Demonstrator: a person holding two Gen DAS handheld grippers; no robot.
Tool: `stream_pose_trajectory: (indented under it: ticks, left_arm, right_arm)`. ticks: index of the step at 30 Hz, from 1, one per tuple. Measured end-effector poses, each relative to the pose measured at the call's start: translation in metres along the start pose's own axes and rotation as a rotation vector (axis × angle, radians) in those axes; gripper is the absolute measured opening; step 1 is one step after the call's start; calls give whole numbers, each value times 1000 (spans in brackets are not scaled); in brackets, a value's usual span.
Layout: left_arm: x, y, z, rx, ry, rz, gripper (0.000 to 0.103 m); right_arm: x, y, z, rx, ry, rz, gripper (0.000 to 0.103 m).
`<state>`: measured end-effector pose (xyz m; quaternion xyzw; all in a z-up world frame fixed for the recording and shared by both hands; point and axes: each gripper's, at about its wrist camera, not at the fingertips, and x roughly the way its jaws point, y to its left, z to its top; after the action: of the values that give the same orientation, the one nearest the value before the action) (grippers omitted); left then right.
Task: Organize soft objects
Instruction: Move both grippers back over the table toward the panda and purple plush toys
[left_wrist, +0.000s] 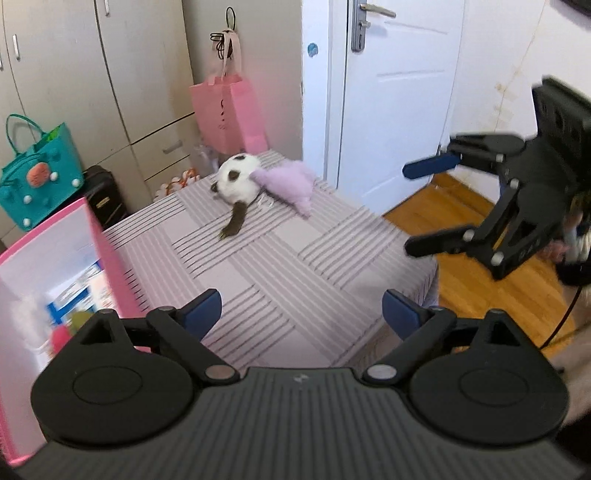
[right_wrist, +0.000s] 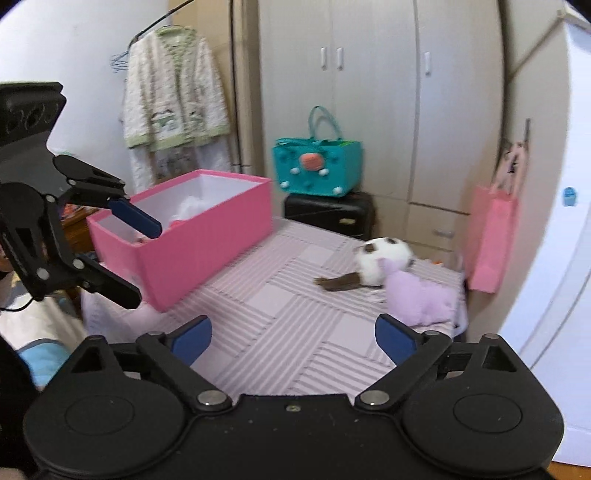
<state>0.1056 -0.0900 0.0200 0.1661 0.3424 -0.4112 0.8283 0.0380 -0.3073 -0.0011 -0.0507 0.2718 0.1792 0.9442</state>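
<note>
A white-and-brown plush toy (left_wrist: 236, 181) (right_wrist: 380, 264) lies at the far end of the striped lilac table cover (left_wrist: 280, 258) (right_wrist: 280, 306), with a lilac plush (left_wrist: 291, 182) (right_wrist: 421, 295) against it. A pink box (left_wrist: 55, 273) (right_wrist: 192, 236) stands on the table's left side with soft things inside. My left gripper (left_wrist: 301, 312) is open and empty over the table's near end; it also shows in the right wrist view (right_wrist: 144, 262). My right gripper (right_wrist: 293, 338) is open and empty, and shows at the table's right edge in the left wrist view (left_wrist: 413, 208).
A pink paper bag (left_wrist: 229, 110) (right_wrist: 487, 240) hangs behind the table. A teal bag (left_wrist: 37, 177) (right_wrist: 317, 166) sits on a black case (right_wrist: 328, 212) by the wardrobe. A white door (left_wrist: 399, 92) and wooden floor (left_wrist: 461, 258) lie right. A cardigan (right_wrist: 173, 92) hangs on the wall.
</note>
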Motion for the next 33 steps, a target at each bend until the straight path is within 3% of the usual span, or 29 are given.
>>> stream_pose_trajectory:
  ticks: [5,11,17,19,22,28,33]
  left_arm:
    - [28,5,12,-63,-61,-44,95]
    - [65,18,20,-167,-158,-30,97]
    - [109,27,21,-270,-242,-1,97]
    - [121,33,18,-341,-261,-38,97]
    - [140,40,11,-439,-263,-55,96]
    - [162,24,23,-356,-297,91,95]
    - [182,15,48,-370,-280,125,94]
  right_arm:
    - [18,-19,-15,-39,-26,-42,98]
    - [36,-49,-28,69,-141,-10,98]
    - [90,-67,-36,-67,33,-66,98]
    - [102,-75,-37,-96,30,-103,98]
    - [112,-90,-38,-63,-15,-89,98]
    - [131,-110,-42,-56,-49,-46,98]
    - [140,-122,-39,-66,-91,-20,99]
